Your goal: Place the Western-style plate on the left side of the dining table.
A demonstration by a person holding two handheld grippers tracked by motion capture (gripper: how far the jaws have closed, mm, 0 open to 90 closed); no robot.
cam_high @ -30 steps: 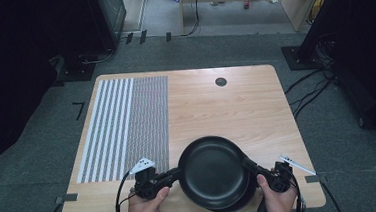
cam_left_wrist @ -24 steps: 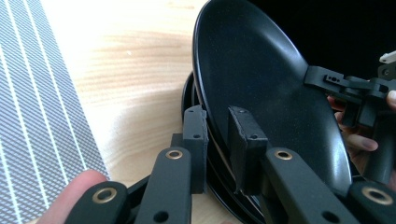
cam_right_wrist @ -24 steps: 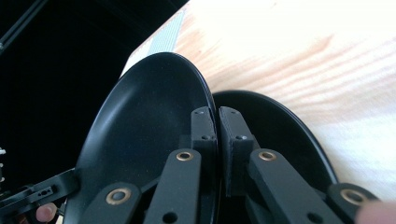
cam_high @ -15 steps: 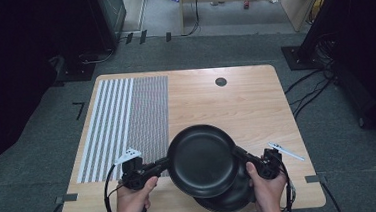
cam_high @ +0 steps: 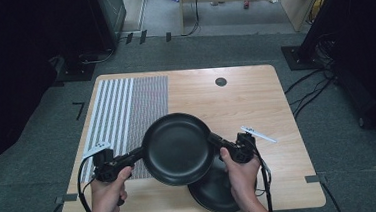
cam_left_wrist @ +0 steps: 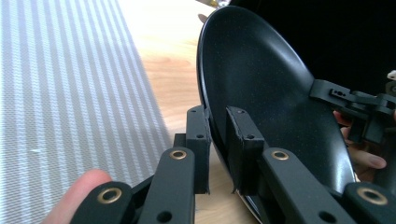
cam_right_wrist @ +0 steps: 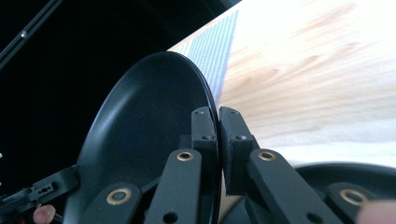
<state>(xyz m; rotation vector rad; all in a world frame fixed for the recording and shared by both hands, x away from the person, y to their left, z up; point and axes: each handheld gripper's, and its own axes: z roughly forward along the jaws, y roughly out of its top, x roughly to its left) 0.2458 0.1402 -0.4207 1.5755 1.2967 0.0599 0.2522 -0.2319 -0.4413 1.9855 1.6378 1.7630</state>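
A black plate [cam_high: 177, 148] hangs above the near middle of the wooden table [cam_high: 256, 101], held by its rim from both sides. The left gripper [cam_high: 111, 164] has its jaws closed on the plate's left edge, and the right gripper [cam_high: 235, 149] has its jaws pinched tight on the right edge. A second black plate [cam_high: 217, 190] lies on the table just below and to the near right, partly covered by the raised one. A striped mat [cam_high: 126, 108] covers the left part of the table.

The risks lie in the thin grip. In the left gripper view the jaws straddle only a narrow strip of rim, so if the hands drift apart or twist unevenly, the plate could slip free and drop onto the plate beneath, knocking it toward the near edge. Tilting it too steeply would likely load one gripper alone and loosen the hold.
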